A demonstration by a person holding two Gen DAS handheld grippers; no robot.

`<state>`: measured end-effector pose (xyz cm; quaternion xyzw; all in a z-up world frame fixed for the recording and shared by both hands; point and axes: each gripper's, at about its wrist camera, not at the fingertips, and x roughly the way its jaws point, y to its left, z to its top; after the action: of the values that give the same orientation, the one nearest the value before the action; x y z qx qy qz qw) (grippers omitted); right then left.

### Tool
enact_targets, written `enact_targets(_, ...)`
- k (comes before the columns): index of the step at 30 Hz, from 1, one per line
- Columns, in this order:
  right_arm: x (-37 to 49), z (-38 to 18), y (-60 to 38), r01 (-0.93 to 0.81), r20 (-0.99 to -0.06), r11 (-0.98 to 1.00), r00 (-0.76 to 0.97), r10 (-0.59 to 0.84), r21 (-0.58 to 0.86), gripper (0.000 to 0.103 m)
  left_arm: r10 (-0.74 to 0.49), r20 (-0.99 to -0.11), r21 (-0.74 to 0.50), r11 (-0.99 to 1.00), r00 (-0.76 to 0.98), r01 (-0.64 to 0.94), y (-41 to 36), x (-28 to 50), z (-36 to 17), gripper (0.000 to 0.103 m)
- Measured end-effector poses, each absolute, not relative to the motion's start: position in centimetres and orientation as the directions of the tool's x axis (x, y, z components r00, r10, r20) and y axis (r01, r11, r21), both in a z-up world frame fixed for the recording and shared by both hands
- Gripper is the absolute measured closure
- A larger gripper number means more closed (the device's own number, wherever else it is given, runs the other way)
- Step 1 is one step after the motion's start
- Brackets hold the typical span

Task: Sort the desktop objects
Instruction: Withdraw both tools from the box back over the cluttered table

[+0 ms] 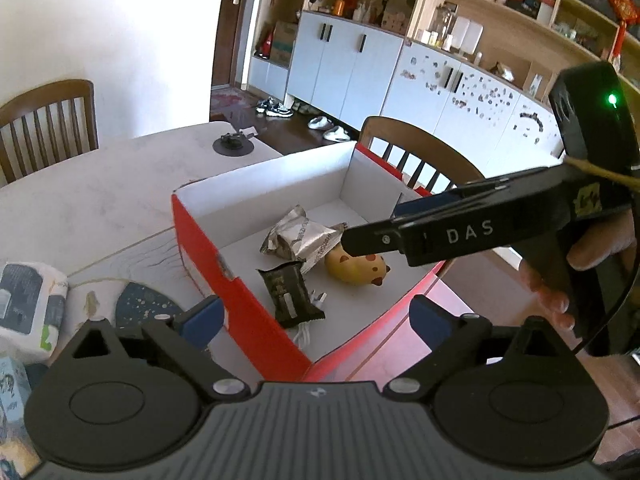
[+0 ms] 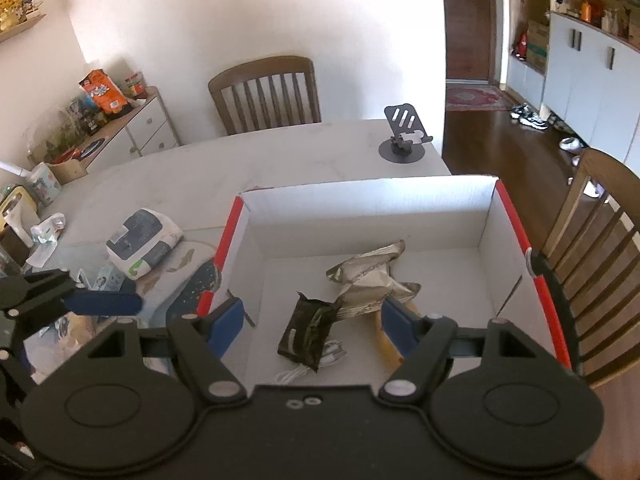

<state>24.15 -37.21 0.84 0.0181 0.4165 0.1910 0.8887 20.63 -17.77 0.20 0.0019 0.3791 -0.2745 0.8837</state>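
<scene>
The dark packet [image 2: 307, 330] lies on the floor of my red box [image 1: 256, 320] beside crumpled silver wrappers [image 2: 370, 280] (a yellow toy [image 1: 356, 268] too), below both tilted-down grippers, left [image 1: 316, 318] and right [image 2: 312, 320], jaws wide, holding nothing.
</scene>
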Motion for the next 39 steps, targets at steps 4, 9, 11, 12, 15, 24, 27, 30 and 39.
enact_targets(4,23.2,1.0,-36.0,-0.311,-0.731,0.932,0.591,0.342,0.185,0.024,-0.471,-0.668,-0.191,0.857,0.576,0.479,-16.3,20.0,0.3,0.004)
enact_targets(9,22.1,1.4,-34.5,-0.301,-0.717,0.936,0.611,0.335,0.181,0.023,-0.465,-0.665,-0.19,0.863,0.584,0.469,-14.0,19.2,0.3,0.004)
enact_targets(11,21.5,1.6,-33.6,-0.302,-0.709,0.937,0.621,0.333,0.176,0.023,-0.466,-0.664,-0.197,0.864,0.585,0.464,-13.0,18.9,0.2,0.004)
enact_targets(12,21.3,1.7,-33.2,-0.304,-0.706,0.937,0.625,0.334,0.174,0.023,-0.465,-0.661,-0.196,0.865,0.589,0.463,-12.4,18.7,0.1,0.004)
enact_targets(15,20.7,2.0,-31.7,-0.322,-0.693,0.932,0.634,0.344,0.168,0.023,-0.459,-0.652,-0.192,0.87,0.604,0.454,-10.5,18.0,0.0,0.001)
enact_targets(24,18.9,2.4,-26.1,-0.377,-0.67,0.912,0.635,0.383,0.164,0.023,-0.423,-0.649,-0.2,0.897,0.632,0.395,-4.4,16.1,-0.8,0.0)
enact_targets(27,18.5,2.4,-24.4,-0.39,-0.666,0.905,0.632,0.397,0.169,0.023,-0.394,-0.654,-0.191,0.912,0.646,0.362,-2.4,15.6,-1.2,0.0)
enact_targets(30,18.2,2.1,-22.7,-0.406,-0.669,0.897,0.62,0.41,0.173,0.023,-0.368,-0.652,-0.176,0.924,0.663,0.34,-0.4,15.0,-1.6,0.0)
enact_targets(39,16.9,0.9,-18.5,-0.447,-0.69,0.881,0.589,0.42,0.155,0.023,-0.268,-0.63,-0.147,0.963,0.728,0.227,5.5,13.4,-2.5,0.0)
